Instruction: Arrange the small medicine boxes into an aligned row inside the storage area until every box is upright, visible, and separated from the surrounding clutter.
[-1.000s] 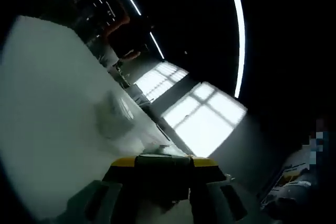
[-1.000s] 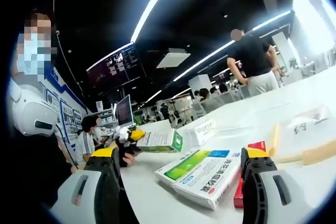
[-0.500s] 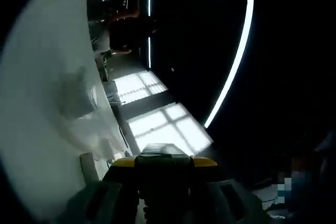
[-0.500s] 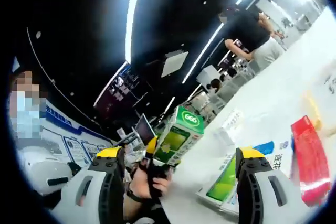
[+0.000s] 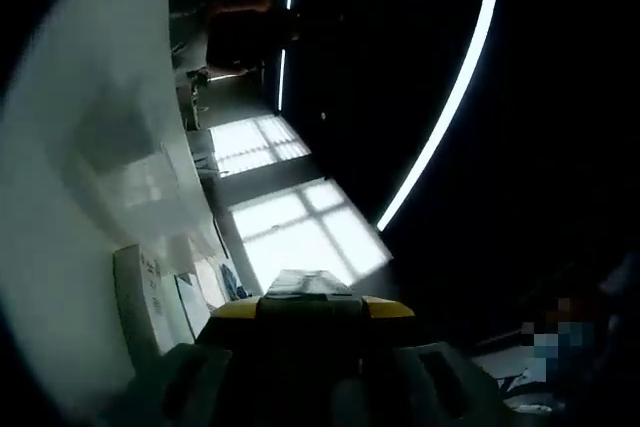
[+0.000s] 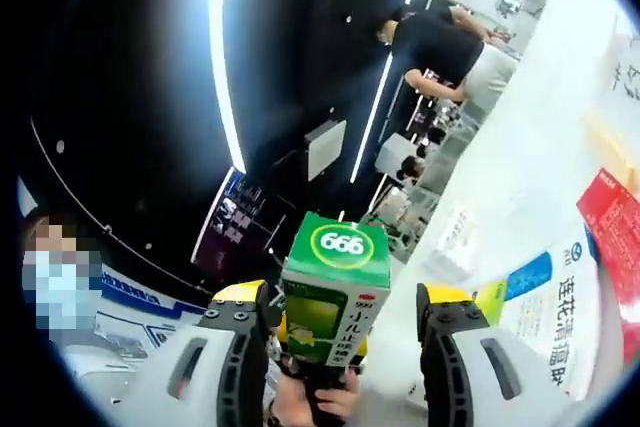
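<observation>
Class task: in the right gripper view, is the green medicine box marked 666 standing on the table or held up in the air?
Held up. The green box sits between the right tongs' jaws, gripped from below by the left tongs, off the white table.

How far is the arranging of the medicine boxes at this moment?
No aligned row shows yet. In hand: the green-topped box marked 666, raised between the right gripper jaws, gripped from below by another gripper. Left: the blue-and-green flat box and red box still lie flat.

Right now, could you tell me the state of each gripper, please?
Left gripper: shut on the green medicine box, seen in the right gripper view.
Right gripper: open; the box stands between its jaws, contact unclear.
</observation>
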Action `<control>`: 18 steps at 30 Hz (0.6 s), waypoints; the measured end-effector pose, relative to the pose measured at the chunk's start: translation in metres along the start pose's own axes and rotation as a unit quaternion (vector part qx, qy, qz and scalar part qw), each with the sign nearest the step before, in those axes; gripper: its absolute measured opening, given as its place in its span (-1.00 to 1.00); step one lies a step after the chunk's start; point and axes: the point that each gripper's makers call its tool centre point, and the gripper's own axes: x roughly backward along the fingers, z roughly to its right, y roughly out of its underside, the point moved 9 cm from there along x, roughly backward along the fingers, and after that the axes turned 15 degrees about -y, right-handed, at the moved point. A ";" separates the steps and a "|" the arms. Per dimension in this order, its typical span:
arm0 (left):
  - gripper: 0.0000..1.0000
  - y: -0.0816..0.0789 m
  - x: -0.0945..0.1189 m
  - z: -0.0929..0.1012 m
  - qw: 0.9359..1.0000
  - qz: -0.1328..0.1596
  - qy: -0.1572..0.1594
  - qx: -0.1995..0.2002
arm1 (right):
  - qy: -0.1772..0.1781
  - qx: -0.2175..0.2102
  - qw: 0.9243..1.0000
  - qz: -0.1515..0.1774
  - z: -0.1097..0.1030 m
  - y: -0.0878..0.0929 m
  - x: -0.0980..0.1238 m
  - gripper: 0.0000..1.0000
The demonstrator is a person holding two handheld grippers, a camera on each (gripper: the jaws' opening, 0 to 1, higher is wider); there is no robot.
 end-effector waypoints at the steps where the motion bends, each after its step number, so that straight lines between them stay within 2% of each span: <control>1: -0.31 0.002 0.000 0.000 1.000 -0.003 -0.002 -0.004 | 0.000 -0.004 1.000 0.004 0.000 -0.002 0.001 -0.09; 2: -0.31 0.004 0.001 -0.001 1.000 -0.006 -0.004 -0.008 | 0.000 -0.008 1.000 0.009 0.001 -0.004 0.001 -0.20; 4: -0.31 0.008 0.001 0.000 1.000 -0.004 -0.007 -0.013 | 0.014 -0.024 0.999 0.015 0.002 -0.004 0.001 -0.21; 5: -0.31 0.010 0.001 0.001 1.000 -0.008 -0.007 -0.017 | 0.008 -0.037 0.999 0.018 0.002 -0.004 0.002 -0.22; 12: -0.29 0.016 0.001 0.011 0.999 -0.025 -0.001 -0.047 | -0.005 -0.054 0.998 0.018 -0.004 -0.010 0.005 -0.27; 18: -0.27 0.009 -0.002 0.011 0.998 -0.023 0.002 -0.060 | -0.010 -0.067 0.997 0.027 -0.006 -0.013 0.005 -0.29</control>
